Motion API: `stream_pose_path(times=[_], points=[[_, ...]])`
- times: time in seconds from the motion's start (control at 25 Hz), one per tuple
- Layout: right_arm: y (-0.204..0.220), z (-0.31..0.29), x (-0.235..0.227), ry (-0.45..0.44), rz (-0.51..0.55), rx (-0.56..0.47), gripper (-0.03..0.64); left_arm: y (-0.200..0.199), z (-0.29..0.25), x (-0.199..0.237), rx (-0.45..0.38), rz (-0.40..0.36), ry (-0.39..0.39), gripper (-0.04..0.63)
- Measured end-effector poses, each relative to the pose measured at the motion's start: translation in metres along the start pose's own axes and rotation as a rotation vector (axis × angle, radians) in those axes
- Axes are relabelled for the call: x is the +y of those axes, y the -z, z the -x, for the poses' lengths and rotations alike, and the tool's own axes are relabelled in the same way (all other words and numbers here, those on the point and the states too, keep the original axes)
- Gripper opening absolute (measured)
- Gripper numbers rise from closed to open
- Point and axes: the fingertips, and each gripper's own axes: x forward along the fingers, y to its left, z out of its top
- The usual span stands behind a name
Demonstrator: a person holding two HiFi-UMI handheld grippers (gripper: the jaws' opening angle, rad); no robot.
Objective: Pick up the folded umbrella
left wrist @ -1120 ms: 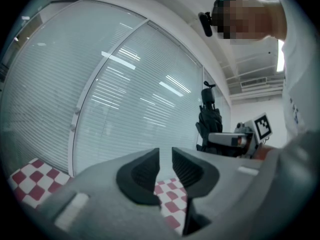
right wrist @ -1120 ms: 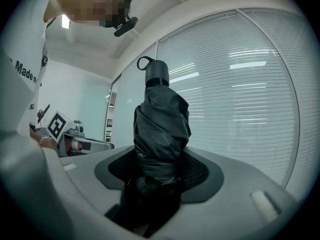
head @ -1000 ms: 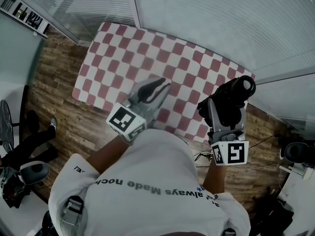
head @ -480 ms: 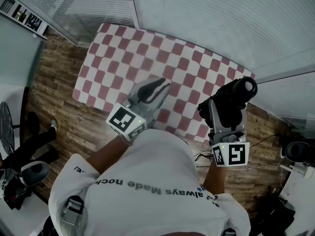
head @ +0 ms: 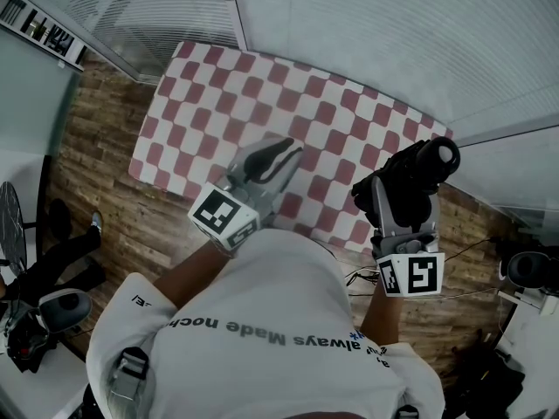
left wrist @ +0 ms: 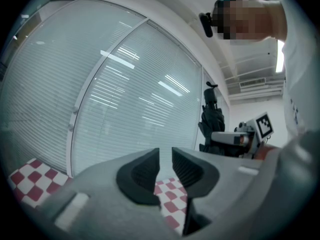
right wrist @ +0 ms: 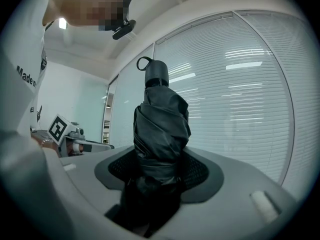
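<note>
Right gripper (right wrist: pixel 159 170): you have it clamped low on the folded umbrella (right wrist: pixel 161 119).
Umbrella position: lifted clear above the checked mat (head: pixel 262 94), long axis running out along your jaws, looped handle end farthest out.
Umbrella condition: black, canopy loosely twisted.
Left gripper (left wrist: pixel 165 166): jaws nearly together, empty.

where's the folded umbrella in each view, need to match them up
Head view: the folded umbrella sits right of centre, clamped in the right gripper.
Left gripper view: small and dark at middle right.
Right gripper view: dead centre, upright between the jaws.
Shared landmark: the window blinds, seen in all three.
</note>
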Motion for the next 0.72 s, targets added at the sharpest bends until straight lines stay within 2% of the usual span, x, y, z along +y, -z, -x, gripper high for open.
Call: stream_pose_path(times=[0.72], points=[[-0.0008, 0.0027, -0.0042, -0.001, -0.011, -0.005, 0.259, 0.0012, -0.0044, -0.0036, 0.002, 0.002, 0.003, 0.08]])
